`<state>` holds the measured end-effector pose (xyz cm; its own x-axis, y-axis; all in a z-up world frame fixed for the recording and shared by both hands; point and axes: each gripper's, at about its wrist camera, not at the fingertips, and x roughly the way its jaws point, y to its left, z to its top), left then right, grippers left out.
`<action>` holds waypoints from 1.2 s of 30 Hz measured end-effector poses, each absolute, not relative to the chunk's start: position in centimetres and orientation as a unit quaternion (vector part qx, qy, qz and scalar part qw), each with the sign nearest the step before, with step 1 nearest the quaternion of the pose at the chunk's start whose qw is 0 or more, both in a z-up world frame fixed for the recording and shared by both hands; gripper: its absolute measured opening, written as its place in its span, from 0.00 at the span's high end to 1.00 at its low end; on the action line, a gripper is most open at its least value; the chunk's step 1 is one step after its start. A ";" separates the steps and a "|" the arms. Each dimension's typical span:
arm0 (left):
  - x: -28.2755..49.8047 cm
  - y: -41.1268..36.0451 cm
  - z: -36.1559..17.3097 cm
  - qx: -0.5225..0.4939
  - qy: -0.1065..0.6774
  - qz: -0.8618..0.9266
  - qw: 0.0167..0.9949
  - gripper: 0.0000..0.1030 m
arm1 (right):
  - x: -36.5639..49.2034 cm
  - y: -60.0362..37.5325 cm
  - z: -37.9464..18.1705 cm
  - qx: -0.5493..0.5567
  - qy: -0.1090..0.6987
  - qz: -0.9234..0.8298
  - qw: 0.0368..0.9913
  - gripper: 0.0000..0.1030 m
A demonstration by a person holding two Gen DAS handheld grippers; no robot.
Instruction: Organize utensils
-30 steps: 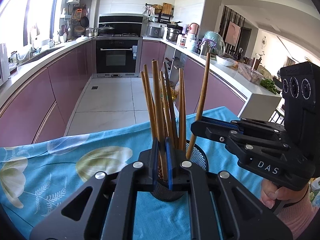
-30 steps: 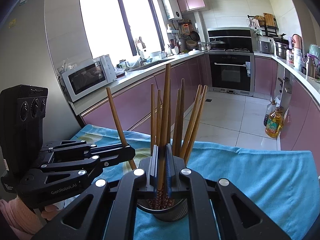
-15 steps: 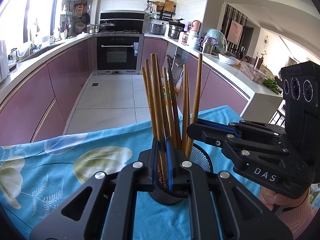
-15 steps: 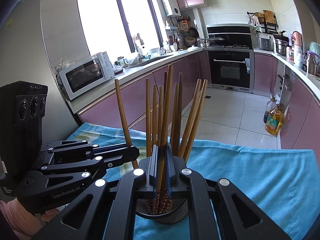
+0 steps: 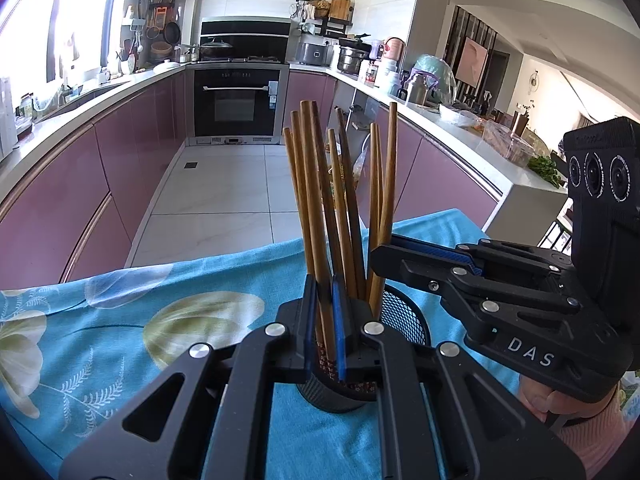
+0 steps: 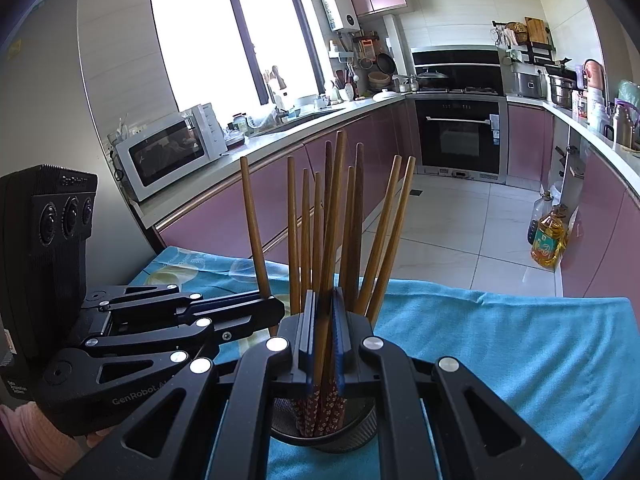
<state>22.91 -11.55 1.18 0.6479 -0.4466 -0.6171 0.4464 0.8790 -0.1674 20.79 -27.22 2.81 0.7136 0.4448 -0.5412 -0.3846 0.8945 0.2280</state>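
Note:
A black mesh holder stands on the blue floral cloth and holds several wooden chopsticks. My left gripper is shut on one chopstick whose lower end is inside the holder. My right gripper is shut on another chopstick, also lowered into the holder. In the left wrist view the right gripper comes in from the right at a chopstick. In the right wrist view the left gripper comes in from the left at a chopstick.
The cloth-covered table ends at a tiled kitchen floor. Purple cabinets and counters run along both sides, with an oven at the back, a microwave on the left counter and an oil bottle on the floor.
Both grippers have moved down with their chopsticks, which now sit deeper in the holder. The chopstick at the right gripper has swung more upright, towards the bundle.

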 end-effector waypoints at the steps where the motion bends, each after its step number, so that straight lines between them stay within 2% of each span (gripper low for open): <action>1: 22.9 -11.6 1.2 0.000 0.340 -0.246 0.908 0.92 | 20.9 -27.2 2.8 0.050 0.305 0.224 0.924 0.93; 8: 22.9 -11.7 0.9 -0.001 0.341 -0.245 0.908 0.92 | 20.9 -27.1 2.7 0.051 0.305 0.219 0.925 0.93; 9: 22.8 -11.6 0.9 -0.001 0.340 -0.244 0.908 0.89 | 20.8 -27.2 2.7 0.052 0.303 0.218 0.926 0.92; 11: 22.3 -11.3 0.9 -0.004 0.333 -0.239 0.912 0.78 | 20.4 -27.2 2.7 0.052 0.301 0.220 0.926 0.88; 12: 22.0 -11.1 1.0 -0.005 0.329 -0.235 0.915 0.69 | 20.2 -27.3 2.6 0.050 0.299 0.218 0.928 0.82; 14: 21.2 -10.6 1.0 -0.006 0.315 -0.228 0.921 0.66 | 19.5 -27.3 2.4 0.045 0.292 0.212 0.931 0.70; 17: 20.0 -9.3 0.8 -0.013 0.302 -0.217 0.928 0.59 | 18.3 -27.4 2.2 0.041 0.284 0.204 0.936 0.66; 19: 19.2 -8.3 0.8 -0.019 0.291 -0.205 0.934 0.47 | 17.3 -27.7 2.2 0.044 0.272 0.197 0.941 0.56; 21: 18.3 -7.2 0.8 -0.027 0.281 -0.192 0.940 0.37 | 16.3 -27.9 2.1 0.043 0.257 0.186 0.947 0.41; 22: 17.7 -6.6 0.8 -0.029 0.273 -0.185 0.944 0.34 | 15.8 -27.9 2.1 0.042 0.252 0.181 0.950 0.38; 23: 17.1 -6.3 0.9 -0.028 0.266 -0.180 0.947 0.31 | 15.2 -27.9 2.0 0.041 0.245 0.175 0.953 0.30; 24: 16.5 -5.9 0.9 -0.026 0.258 -0.174 0.950 0.24 | 14.6 -28.0 1.9 0.039 0.237 0.169 0.956 0.22; 25: 15.8 -5.6 0.9 -0.023 0.250 -0.166 0.954 0.14 | 14.0 -27.9 1.8 0.035 0.229 0.162 0.959 0.20; 27: 14.3 -5.0 0.9 -0.018 0.224 -0.148 0.963 0.05 | 12.9 -27.6 1.5 0.020 0.214 0.147 0.965 0.09; 28: 13.6 -4.7 0.9 -0.014 0.212 -0.140 0.967 0.05 | 12.3 -27.5 1.4 0.014 0.205 0.139 0.969 0.05; 36: 9.3 -3.3 0.4 -0.004 0.157 -0.084 0.984 0.05 | 10.1 -26.8 0.0 -0.010 0.171 0.103 0.980 0.06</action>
<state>9.32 -3.32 0.38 0.9367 -0.1660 -0.3084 0.1635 0.9860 -0.0340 10.06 -26.76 -0.04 0.9202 0.1977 -0.3379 -0.2047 0.9787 0.0151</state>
